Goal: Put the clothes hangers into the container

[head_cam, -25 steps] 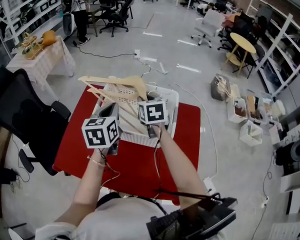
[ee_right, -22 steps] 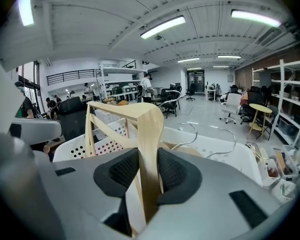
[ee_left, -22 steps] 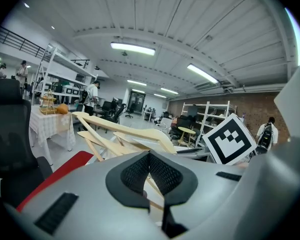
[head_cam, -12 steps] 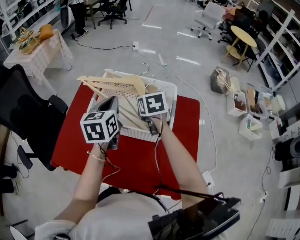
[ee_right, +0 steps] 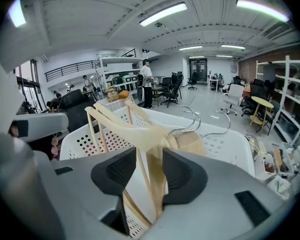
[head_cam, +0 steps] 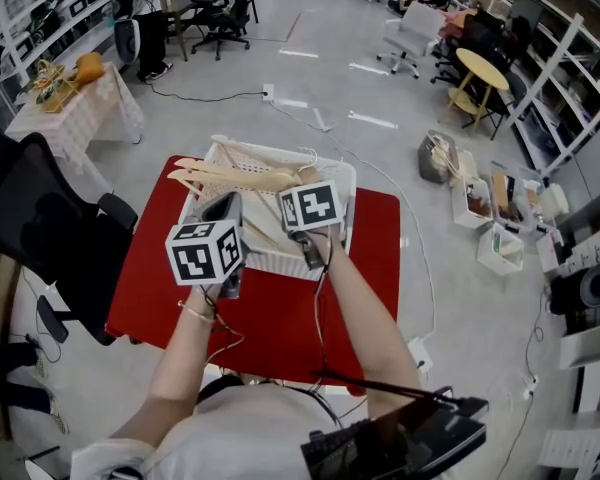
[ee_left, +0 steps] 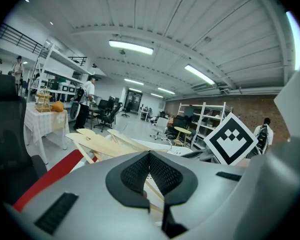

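Observation:
Several wooden hangers [head_cam: 242, 177] with metal hooks lie bunched across the top of the white perforated basket [head_cam: 346, 204], their left ends over its left rim. My right gripper [head_cam: 305, 182] reaches over the basket's near edge. In the right gripper view a hanger arm [ee_right: 152, 184] stands between the jaws of the right gripper [ee_right: 149, 166], close to the right pad, with a gap at the left pad; these jaws have just been opening. My left gripper [head_cam: 227, 202] hovers at the basket's near left. Its tips meet in the left gripper view [ee_left: 149, 156], with nothing held.
The basket stands on a red table [head_cam: 280, 318]. A black office chair [head_cam: 40, 228] is close on the left. Small bins [head_cam: 475, 218] and cables lie on the floor to the right. A cloth-covered table [head_cam: 75, 103] stands far left.
The bunch of hangers has sunk from its raised, tilted pose and now lies flatter and lower across the basket. Both grippers have stayed almost in place.

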The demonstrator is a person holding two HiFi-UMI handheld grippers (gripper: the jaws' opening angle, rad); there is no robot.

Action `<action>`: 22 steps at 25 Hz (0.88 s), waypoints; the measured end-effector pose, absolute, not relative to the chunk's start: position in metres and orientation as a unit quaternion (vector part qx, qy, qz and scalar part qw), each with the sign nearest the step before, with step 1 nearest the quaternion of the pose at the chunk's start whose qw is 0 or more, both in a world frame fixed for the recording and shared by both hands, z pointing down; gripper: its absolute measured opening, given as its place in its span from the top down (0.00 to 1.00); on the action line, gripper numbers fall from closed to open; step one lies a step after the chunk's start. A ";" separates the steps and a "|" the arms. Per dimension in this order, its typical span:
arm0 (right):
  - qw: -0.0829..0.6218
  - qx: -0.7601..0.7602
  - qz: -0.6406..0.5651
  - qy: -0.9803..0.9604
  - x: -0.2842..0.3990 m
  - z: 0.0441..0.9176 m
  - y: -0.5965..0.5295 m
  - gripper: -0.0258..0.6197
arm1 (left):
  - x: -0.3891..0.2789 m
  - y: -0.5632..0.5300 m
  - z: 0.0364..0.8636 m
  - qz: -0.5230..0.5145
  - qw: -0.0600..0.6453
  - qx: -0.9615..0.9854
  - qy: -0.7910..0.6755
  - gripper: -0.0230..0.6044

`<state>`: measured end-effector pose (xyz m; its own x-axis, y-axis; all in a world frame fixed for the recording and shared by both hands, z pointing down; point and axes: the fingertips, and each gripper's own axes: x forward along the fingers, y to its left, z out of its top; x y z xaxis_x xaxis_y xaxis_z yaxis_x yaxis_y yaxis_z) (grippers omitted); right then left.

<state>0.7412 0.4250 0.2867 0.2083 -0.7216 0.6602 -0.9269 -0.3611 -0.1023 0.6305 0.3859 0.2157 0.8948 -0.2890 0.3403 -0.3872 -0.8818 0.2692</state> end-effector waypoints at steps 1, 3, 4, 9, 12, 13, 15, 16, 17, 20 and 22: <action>0.158 0.764 0.316 -0.540 0.740 0.285 0.424 0.71 | 0.628 0.384 0.216 0.146 0.168 0.959 -0.176 0.96; 0.152 0.771 0.308 -0.536 0.736 0.280 0.424 0.71 | 0.623 0.383 0.218 0.146 0.169 0.959 -0.177 0.96; 0.149 0.775 0.303 -0.534 0.735 0.278 0.425 0.71 | 0.620 0.383 0.219 0.146 0.170 0.958 -0.177 0.96; 0.118 0.808 0.253 -0.519 0.736 0.247 0.434 0.71 | 0.614 0.391 0.219 0.149 0.171 0.958 -0.176 0.96; 0.088 0.824 0.227 -0.511 0.737 0.226 0.439 0.72 | 0.611 0.397 0.221 0.152 0.170 0.958 -0.176 0.96; 0.079 0.828 0.220 -0.509 0.735 0.220 0.441 0.73 | 0.609 0.399 0.221 0.153 0.170 0.958 -0.176 0.96; 0.059 0.838 0.204 -0.503 0.732 0.208 0.447 0.77 | 0.605 0.404 0.221 0.153 0.168 0.958 -0.177 0.96; 0.049 0.842 0.197 -0.500 0.730 0.205 0.449 0.79 | 0.603 0.405 0.222 0.153 0.168 0.957 -0.178 0.96; 0.040 0.844 0.192 -0.499 0.728 0.203 0.450 0.80 | 0.602 0.405 0.222 0.154 0.167 0.957 -0.179 0.96; 0.020 0.848 0.188 -0.495 0.720 0.205 0.453 0.84 | 0.598 0.404 0.227 0.158 0.168 0.956 -0.182 0.96; 0.019 0.850 0.191 -0.490 0.716 0.215 0.455 0.86 | 0.596 0.405 0.232 0.161 0.168 0.955 -0.182 0.96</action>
<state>0.7156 0.4554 0.2154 0.4462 -0.8262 0.3440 -0.8407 -0.5187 -0.1555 0.5959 0.4047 0.2317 0.8820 -0.2929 0.3691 -0.4013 -0.8776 0.2624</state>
